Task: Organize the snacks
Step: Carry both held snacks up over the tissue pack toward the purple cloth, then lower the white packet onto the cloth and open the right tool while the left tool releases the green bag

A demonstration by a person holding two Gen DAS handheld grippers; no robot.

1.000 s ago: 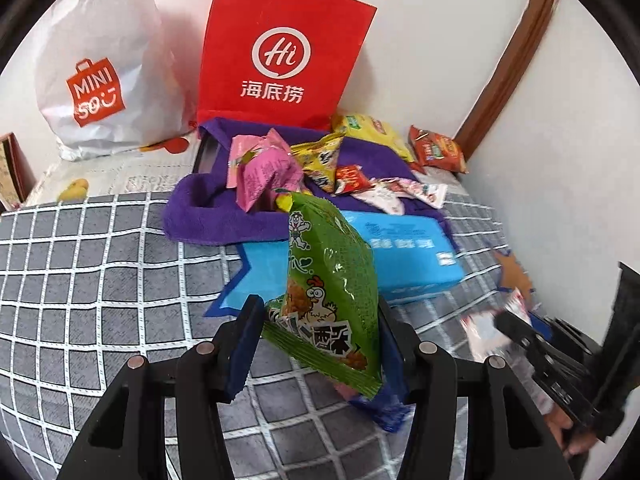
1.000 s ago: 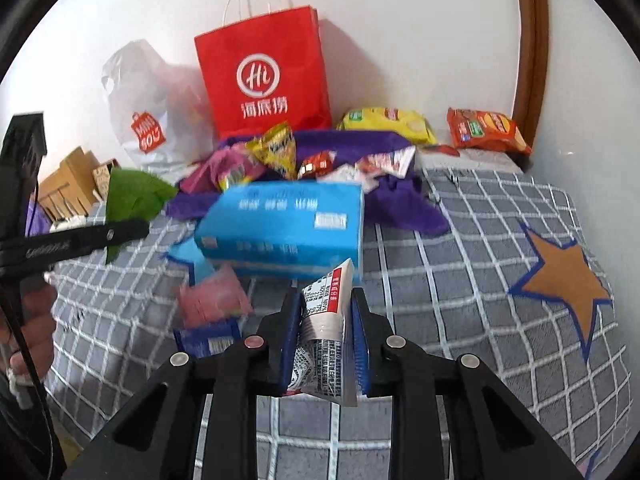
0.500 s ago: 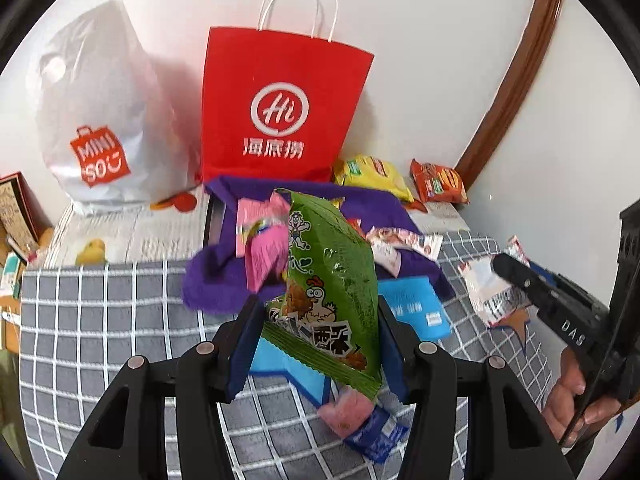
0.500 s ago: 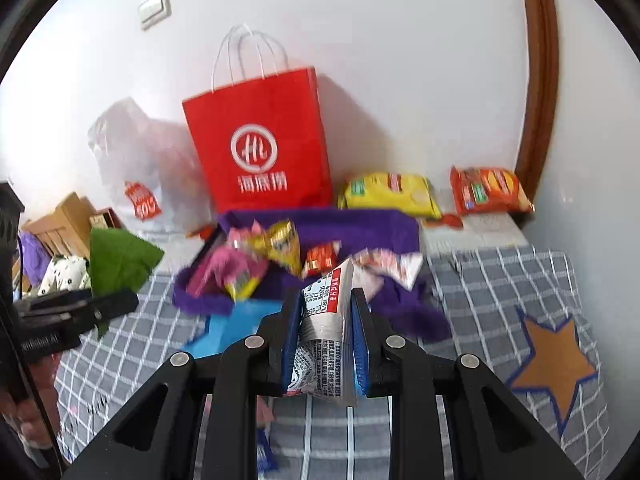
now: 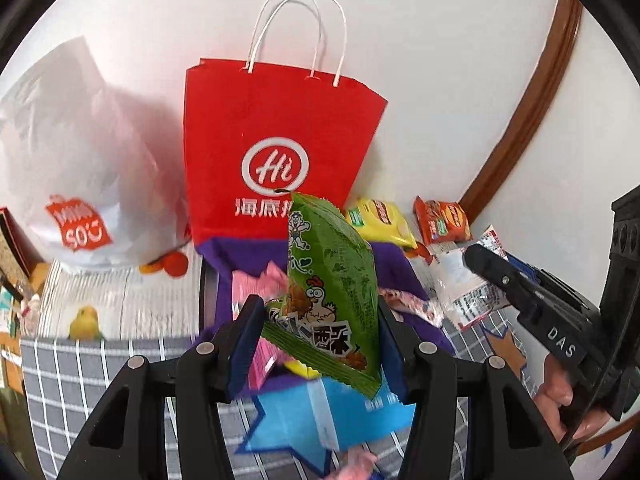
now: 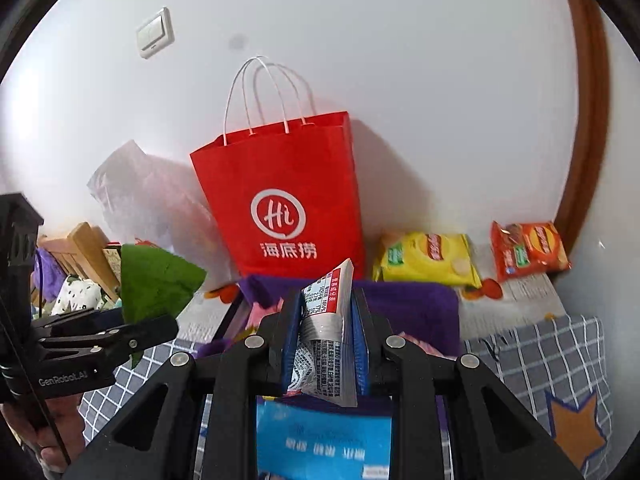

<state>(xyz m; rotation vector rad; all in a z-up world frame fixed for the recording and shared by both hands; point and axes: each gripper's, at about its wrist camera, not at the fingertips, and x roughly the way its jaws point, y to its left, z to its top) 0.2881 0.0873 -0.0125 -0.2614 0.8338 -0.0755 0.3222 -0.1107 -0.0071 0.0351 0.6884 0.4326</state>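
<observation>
A light switch (image 6: 155, 38) is mounted on the white wall. A curved brown wooden trim (image 6: 586, 128) runs down the wall at the right. A grey checked cloth (image 6: 536, 356) with an orange star (image 6: 578, 426) covers the near surface.

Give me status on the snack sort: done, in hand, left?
Done: nothing visibly sorted yet. In hand: left tongs grip the green snack pack; right tongs grip a silver packet, both facing the red paper bag. Left: loose packets on the purple cloth, plus the yellow chip bag and orange chip bag.
</observation>
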